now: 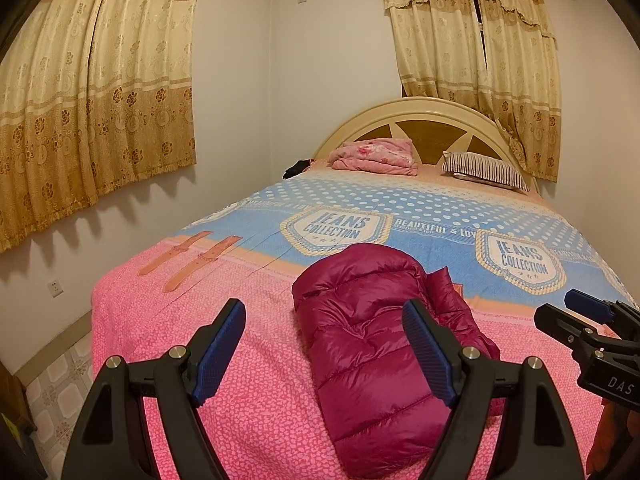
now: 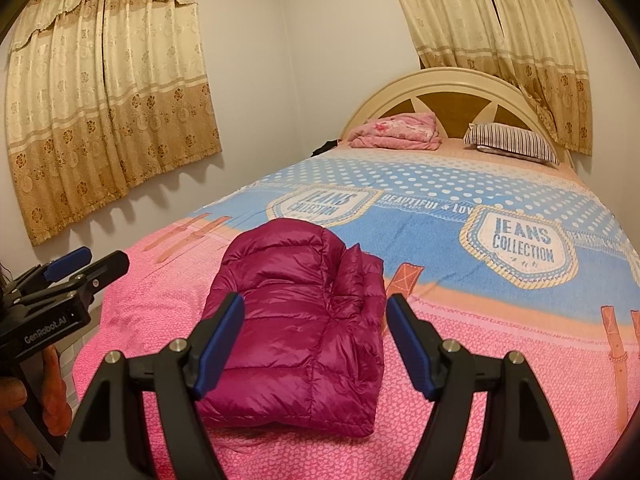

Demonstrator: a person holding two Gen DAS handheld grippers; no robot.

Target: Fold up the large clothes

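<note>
A magenta quilted down jacket (image 1: 368, 344) lies folded into a compact bundle on the pink end of the bed; the right wrist view shows the jacket (image 2: 296, 320) from the other side. My left gripper (image 1: 324, 320) hovers above the bed's near edge, open, with nothing between its blue pads; the jacket lies beyond and slightly right. My right gripper (image 2: 316, 316) is open too, held back from the jacket and clear of it. In the right wrist view the left gripper (image 2: 76, 264) shows at the left edge. In the left wrist view the right gripper (image 1: 580, 308) shows at the right edge.
The bed (image 1: 160, 300) carries a pink and blue printed cover. At the headboard (image 1: 424, 110) lie a folded pink blanket (image 1: 376, 154) and a striped pillow (image 1: 484, 170). Curtains (image 1: 92, 100) hang on the left wall and behind the headboard. Tiled floor (image 1: 56, 392) lies left of the bed.
</note>
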